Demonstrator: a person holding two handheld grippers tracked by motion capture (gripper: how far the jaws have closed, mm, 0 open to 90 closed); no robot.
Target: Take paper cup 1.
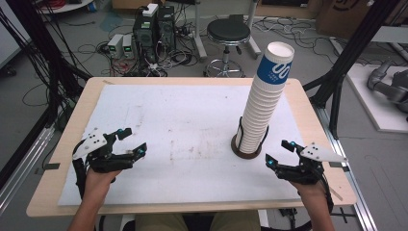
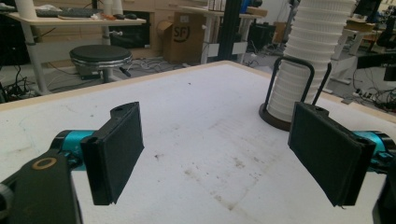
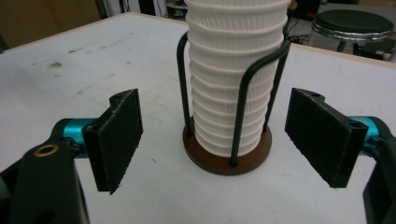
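- Both grippers, left gripper [image 1: 126, 141] and right gripper [image 1: 279, 153], sit spread wide, holding nothing, low near the table's [image 1: 62, 139] front edge.
- cup stack [image 1: 263, 103] stands upright in its wire holder [image 3: 227, 154], probably so it doesn't topple, just ahead of the right one.

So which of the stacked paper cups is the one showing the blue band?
The topmost white paper cup of the tall stack in the dark wire holder; the cups below it show only plain white ribbed rims.
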